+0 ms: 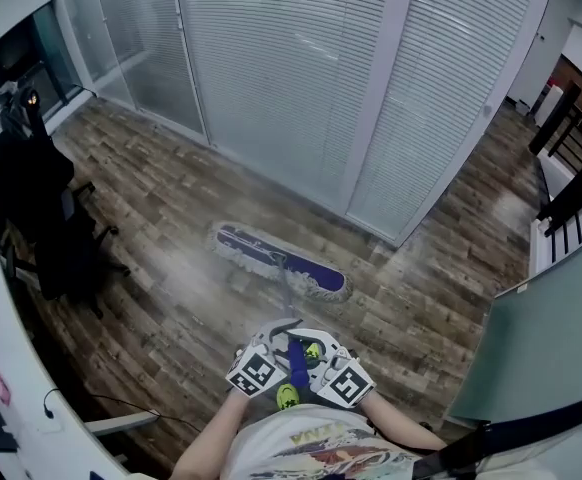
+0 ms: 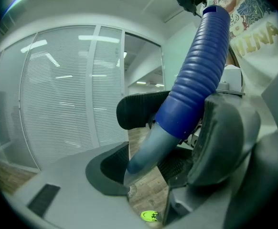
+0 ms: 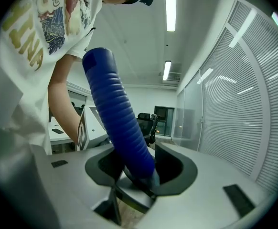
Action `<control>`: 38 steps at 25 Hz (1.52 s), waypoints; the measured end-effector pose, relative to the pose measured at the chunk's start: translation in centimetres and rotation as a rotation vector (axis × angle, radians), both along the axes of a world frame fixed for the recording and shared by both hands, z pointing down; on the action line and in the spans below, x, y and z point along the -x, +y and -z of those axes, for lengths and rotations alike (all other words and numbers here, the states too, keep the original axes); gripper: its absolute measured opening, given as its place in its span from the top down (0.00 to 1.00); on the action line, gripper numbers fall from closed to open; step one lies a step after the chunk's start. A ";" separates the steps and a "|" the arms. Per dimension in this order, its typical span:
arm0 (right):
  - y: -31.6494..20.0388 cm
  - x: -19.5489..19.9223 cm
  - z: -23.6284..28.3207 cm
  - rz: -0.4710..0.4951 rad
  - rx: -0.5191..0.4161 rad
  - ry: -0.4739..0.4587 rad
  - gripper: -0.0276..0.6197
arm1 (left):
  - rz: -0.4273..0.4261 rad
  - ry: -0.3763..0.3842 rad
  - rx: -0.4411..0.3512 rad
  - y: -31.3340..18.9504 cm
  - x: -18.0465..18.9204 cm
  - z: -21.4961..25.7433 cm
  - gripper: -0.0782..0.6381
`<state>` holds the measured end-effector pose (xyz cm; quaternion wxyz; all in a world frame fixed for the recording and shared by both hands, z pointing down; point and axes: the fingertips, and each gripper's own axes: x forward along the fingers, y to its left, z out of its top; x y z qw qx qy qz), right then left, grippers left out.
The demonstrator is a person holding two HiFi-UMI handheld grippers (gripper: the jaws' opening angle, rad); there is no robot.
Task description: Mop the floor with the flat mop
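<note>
Closest to you is the hem of your white printed shirt [image 1: 311, 448]. Just beyond it, your two grippers meet on the flat mop's handle [image 1: 297, 363]. Your left gripper [image 1: 279, 353] comes in from the left and your right gripper [image 1: 317, 354] from the right. Their marker cubes sit side by side, close to your body.

In the left gripper view, the left gripper [image 2: 175, 137] has its jaws clamped on the handle. The blue ribbed grip [image 2: 196, 80] slants up between the dark pads, and the grey shaft [image 2: 148, 151] runs down past them towards the floor.

In the right gripper view, the right gripper [image 3: 134, 171] is likewise closed on the blue ribbed grip [image 3: 115, 113], which rises between the jaws towards your chest.

The mop head [image 1: 281, 260] lies flat on the wooden floor [image 1: 171, 228] ahead of you. It is blue on top with a pale fringe, and it is angled from upper left to lower right. It sits near the foot of the partition of white slatted blinds [image 1: 291, 78] without touching it.

A small yellow-green object [image 1: 287, 396] shows just below the grippers; you cannot tell what it is. A black office chair [image 1: 46, 218] with dark cloth over it stands well off to your left.
</note>
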<state>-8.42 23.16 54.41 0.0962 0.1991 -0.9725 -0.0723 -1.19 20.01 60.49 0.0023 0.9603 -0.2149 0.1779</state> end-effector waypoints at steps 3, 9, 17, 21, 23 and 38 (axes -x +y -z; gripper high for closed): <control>-3.1 0.0 -0.4 -0.003 -0.006 0.007 0.69 | 0.005 -0.001 0.003 -3.1 0.1 -0.4 0.67; -12.5 -0.9 -0.1 -0.008 0.001 -0.022 0.69 | 0.009 -0.017 0.003 -12.5 -0.7 -0.1 0.67; -27.3 -4.7 -0.3 -0.023 0.010 -0.073 0.69 | -0.023 -0.073 0.001 -27.0 -4.2 -1.1 0.67; -34.2 -5.2 -0.5 -0.007 0.014 -0.081 0.69 | 0.007 -0.062 0.007 -34.1 -4.8 -1.0 0.67; -37.2 -5.1 -0.6 0.003 0.024 -0.089 0.69 | 0.023 -0.060 0.006 -37.3 -4.7 -1.1 0.67; -41.5 -3.5 -1.9 -0.011 0.082 -0.073 0.69 | 0.085 -0.025 0.049 -41.9 -2.9 -2.3 0.65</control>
